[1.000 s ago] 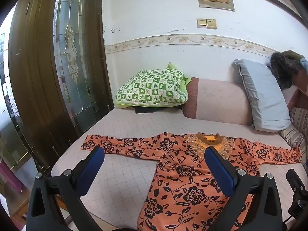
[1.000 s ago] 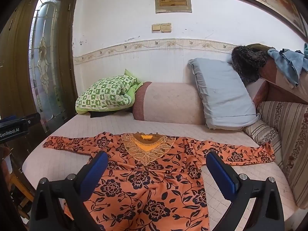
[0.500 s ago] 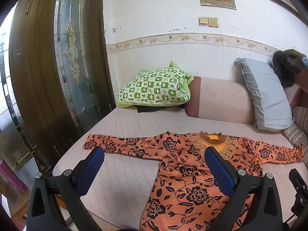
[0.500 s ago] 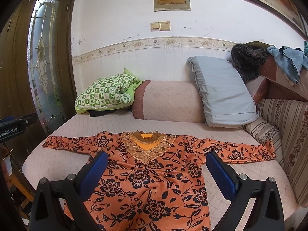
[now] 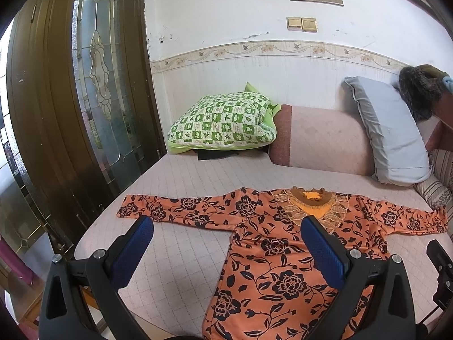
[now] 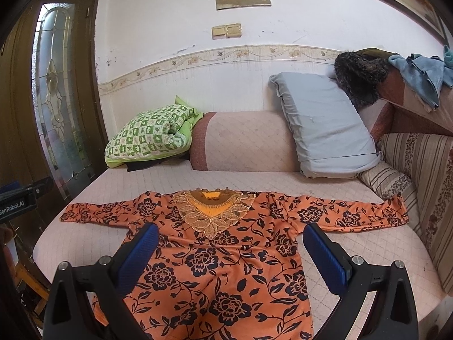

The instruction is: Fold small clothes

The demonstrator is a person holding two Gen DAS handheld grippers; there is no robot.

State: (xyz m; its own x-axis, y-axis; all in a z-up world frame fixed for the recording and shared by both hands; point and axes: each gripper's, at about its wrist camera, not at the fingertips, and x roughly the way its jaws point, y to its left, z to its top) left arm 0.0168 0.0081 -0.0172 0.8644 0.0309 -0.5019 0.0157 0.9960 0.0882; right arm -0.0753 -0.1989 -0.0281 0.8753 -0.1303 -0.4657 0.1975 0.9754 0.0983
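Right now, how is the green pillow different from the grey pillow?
The green pillow has a checked pattern of green and white squares; the grey pillow is plain. The green pillow lies down flat on a dark folded thing; the grey pillow stands tilted, leaning back. The green pillow is near the door, the grey pillow at the other end. Both sit at the back of the bed.

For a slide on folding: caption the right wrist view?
Open right gripper hovers above an orange floral top laid flat, sleeves outspread, on a quilted bed.
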